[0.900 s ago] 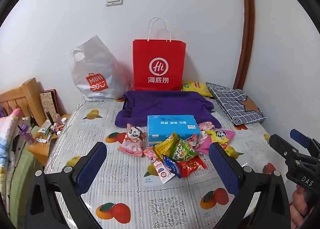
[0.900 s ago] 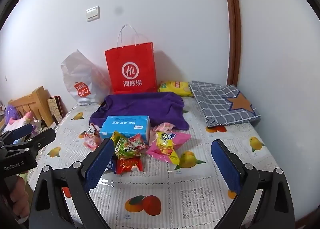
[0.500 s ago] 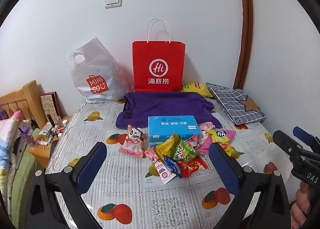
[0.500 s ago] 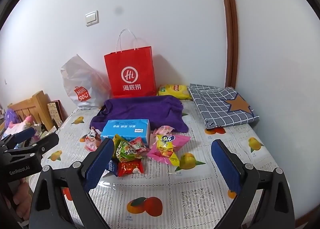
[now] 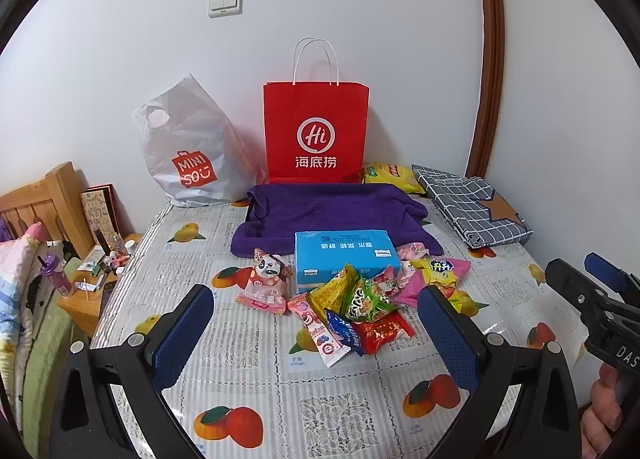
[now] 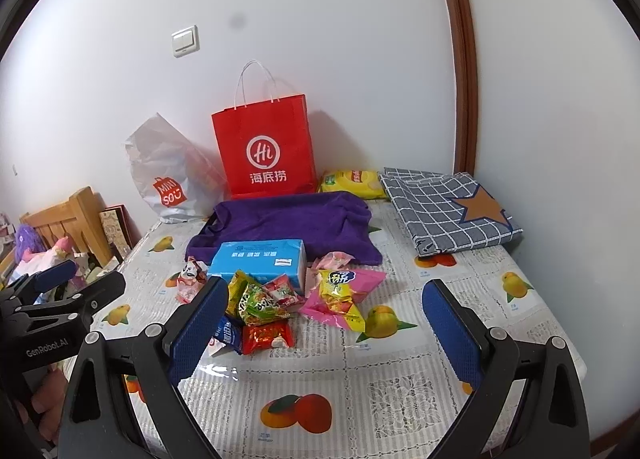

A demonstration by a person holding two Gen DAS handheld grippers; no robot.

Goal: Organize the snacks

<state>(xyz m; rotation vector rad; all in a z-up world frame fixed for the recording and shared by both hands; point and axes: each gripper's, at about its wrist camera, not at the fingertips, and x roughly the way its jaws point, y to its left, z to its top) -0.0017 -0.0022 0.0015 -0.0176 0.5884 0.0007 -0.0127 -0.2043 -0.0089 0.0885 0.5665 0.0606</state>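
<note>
Jaws of both grippers gape above snack packets [image 5: 352, 299].

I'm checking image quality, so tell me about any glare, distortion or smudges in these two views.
Left wrist view: strong fisheye bending of the door frame, dark corners, sharp snack pile. Right wrist view: same curvature, glare on the plastic table cover, a faint grey smudge on the wall.
</note>
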